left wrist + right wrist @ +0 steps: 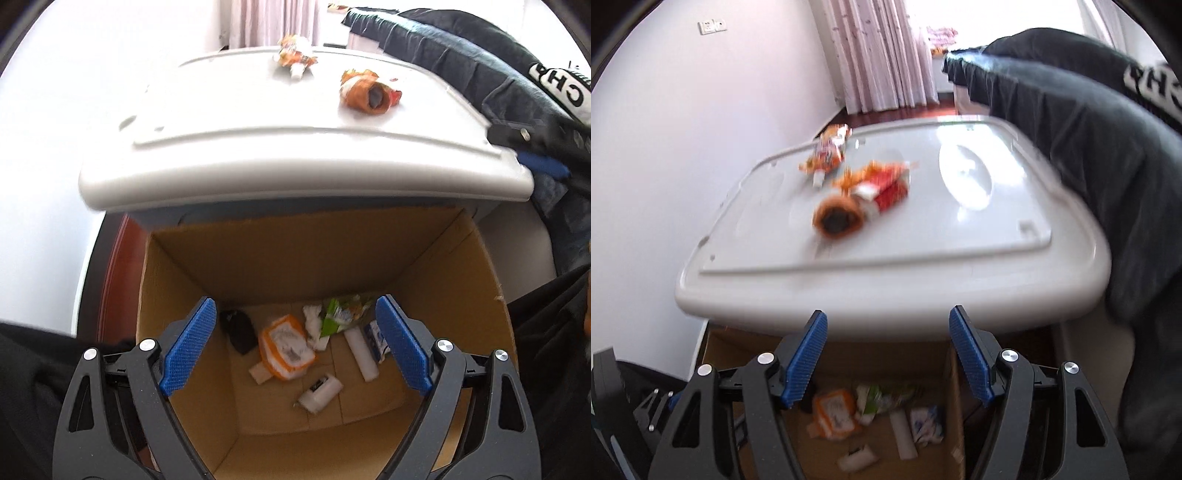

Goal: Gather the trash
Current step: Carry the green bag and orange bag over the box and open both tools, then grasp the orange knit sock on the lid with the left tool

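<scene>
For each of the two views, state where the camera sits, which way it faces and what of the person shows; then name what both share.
Left wrist: on the left gripper, angled down into the cardboard box; dark sleeve at the edges.
Right wrist: on the right gripper, facing the white lid.
Shared: box, lid, two orange wrappers, dark jacket.

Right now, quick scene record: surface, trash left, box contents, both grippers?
surface: white lid
trash left: two orange wrappers, rolled one nearer, crumpled one at the far edge
box: cardboard box below the lid's front edge, several trash pieces inside
left hand-held gripper: open, empty, over the box
right hand-held gripper: open, empty
</scene>
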`<state>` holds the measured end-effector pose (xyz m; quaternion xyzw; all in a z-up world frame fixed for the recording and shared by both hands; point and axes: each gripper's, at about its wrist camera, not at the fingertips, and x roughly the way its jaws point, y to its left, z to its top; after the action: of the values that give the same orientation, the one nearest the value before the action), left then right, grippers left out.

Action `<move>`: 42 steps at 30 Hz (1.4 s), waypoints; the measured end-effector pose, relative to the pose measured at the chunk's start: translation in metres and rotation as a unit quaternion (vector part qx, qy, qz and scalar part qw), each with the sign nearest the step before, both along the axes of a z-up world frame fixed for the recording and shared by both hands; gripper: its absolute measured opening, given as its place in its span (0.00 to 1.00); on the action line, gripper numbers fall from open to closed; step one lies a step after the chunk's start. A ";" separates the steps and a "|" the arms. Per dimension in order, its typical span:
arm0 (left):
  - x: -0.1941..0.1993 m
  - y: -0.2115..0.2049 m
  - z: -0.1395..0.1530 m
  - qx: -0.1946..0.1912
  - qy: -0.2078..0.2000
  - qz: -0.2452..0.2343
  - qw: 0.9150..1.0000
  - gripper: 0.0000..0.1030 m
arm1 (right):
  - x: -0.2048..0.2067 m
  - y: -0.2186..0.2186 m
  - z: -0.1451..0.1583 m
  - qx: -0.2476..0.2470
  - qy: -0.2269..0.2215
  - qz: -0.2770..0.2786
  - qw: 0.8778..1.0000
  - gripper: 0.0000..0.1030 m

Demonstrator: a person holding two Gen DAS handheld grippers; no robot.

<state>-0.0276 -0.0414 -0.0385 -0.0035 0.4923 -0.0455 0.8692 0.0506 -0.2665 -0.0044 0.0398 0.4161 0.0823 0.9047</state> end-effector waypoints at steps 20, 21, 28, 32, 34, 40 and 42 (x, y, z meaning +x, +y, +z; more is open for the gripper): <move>0.211 -0.081 0.017 -0.038 -0.038 0.010 0.999 0.87 | 0.029 -0.093 0.043 0.076 -0.057 -0.107 0.990 0.75; 0.215 -0.081 0.013 -0.035 -0.037 0.014 0.999 0.87 | 0.029 -0.092 0.043 0.078 -0.056 -0.105 0.990 0.75; 0.211 -0.061 0.001 -0.004 -0.061 0.018 0.998 0.82 | 0.030 -0.081 0.041 0.072 -0.052 -0.090 0.992 0.75; 0.213 -0.050 0.002 -0.013 -0.057 0.025 0.998 0.82 | 0.031 -0.072 0.036 0.067 -0.043 -0.081 0.994 0.75; 0.218 -0.048 0.002 -0.011 -0.050 0.030 0.998 0.82 | 0.031 -0.068 0.035 0.059 -0.043 -0.076 0.994 0.75; 0.229 -0.065 0.002 0.022 -0.040 0.006 0.999 0.50 | 0.033 -0.066 0.033 0.061 -0.039 -0.074 0.995 0.75; 0.227 -0.071 0.003 0.029 -0.046 -0.005 0.999 0.39 | 0.033 -0.065 0.033 0.060 -0.039 -0.072 0.995 0.75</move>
<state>0.1994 -0.1121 -0.0357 0.0259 0.4527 -0.0358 0.8906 0.0836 -0.3319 0.0281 0.1205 0.3711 0.0427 0.9197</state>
